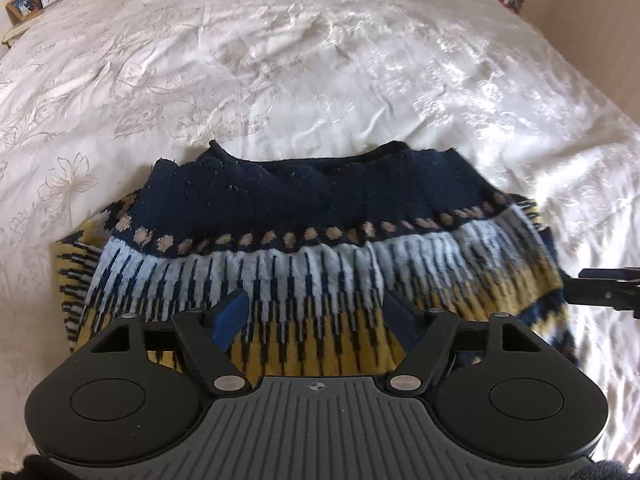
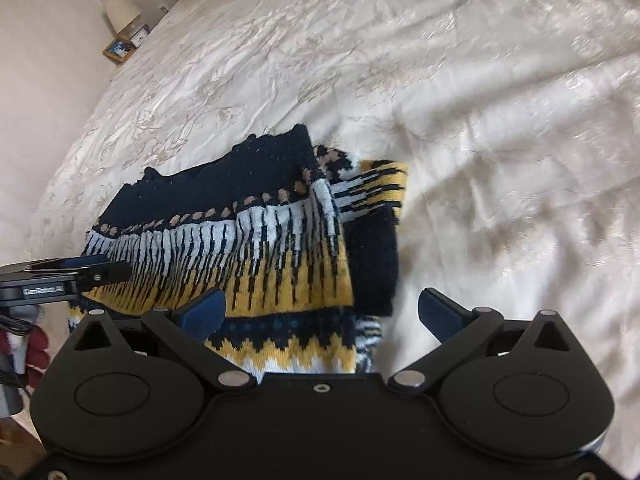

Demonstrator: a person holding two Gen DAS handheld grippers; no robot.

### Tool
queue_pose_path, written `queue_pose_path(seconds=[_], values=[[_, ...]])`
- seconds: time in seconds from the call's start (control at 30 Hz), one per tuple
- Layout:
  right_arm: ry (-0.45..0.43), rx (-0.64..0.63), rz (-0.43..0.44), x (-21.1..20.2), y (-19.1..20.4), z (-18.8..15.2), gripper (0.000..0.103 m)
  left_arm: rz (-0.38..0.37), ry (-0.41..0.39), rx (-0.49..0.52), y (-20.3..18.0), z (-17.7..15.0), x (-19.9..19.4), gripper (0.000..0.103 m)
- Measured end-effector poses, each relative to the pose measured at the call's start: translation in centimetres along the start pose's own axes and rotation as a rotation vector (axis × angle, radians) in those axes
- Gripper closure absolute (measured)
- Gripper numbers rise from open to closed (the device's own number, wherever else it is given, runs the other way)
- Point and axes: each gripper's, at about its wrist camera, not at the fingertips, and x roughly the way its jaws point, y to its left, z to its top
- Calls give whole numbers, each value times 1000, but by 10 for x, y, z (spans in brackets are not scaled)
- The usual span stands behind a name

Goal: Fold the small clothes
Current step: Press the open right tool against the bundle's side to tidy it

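Item: knitted sweater [image 1: 304, 248], navy, pale blue and mustard, patterned. Lies on the bed [image 1: 280, 60], lower centre of the left wrist view; centre-left in the right wrist view. Already doubled over: navy neck band uppermost toward the far side, a folded sleeve or side panel [image 2: 374, 240] tucked along its right edge in the right wrist view. Whether that panel is a sleeve or the body's edge cannot be told for certain from this angle.

Left tool [image 1: 316, 320]: jaws apart, blue pads clear of the knit, nothing held; hangs over the mustard band at the bottom of the frame.

Right tool [image 2: 322, 316]: jaws spread wide, empty; left pad over the zigzag hem, right pad over bare bedcover.

Step in hand: judged to be a release, a fold laid down, both tools free of the cloth.

Next move calls for: a fresh grip on the near hem corners, one tool each, and a lift toward the neck band, or smoothing if the bundle is compact enough.

Surroundings: lamp [image 2: 122, 12] and framed photo [image 2: 117, 49], upper left of the right wrist view.
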Motion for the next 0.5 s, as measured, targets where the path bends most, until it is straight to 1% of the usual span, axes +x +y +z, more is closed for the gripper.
queue_pose_path(seconds=[0.17, 0.23, 0.3, 0.33, 0.4, 0.43, 0.47, 0.5], values=[[51, 28, 44, 24, -10, 9, 0, 38, 64, -16, 5, 7, 29, 30], [71, 47, 72, 31, -15, 12, 0, 50, 91, -10, 7, 9, 40, 27], [83, 60, 102, 38, -19, 14, 0, 53, 109, 3, 7, 10, 50, 19], [87, 65, 115, 39, -21, 15, 0, 55, 117, 11, 7, 11, 54, 16], [94, 80, 152, 44, -25, 16, 0, 56, 130, 19, 5, 12, 61, 7], [97, 91, 172, 46, -27, 16, 0, 53, 137, 19, 5, 13, 64, 5], [101, 101, 188, 48, -28, 16, 0, 51, 142, 17, 4, 13, 67, 1], [104, 111, 199, 50, -30, 16, 0, 50, 146, 17, 4, 13, 69, 1]])
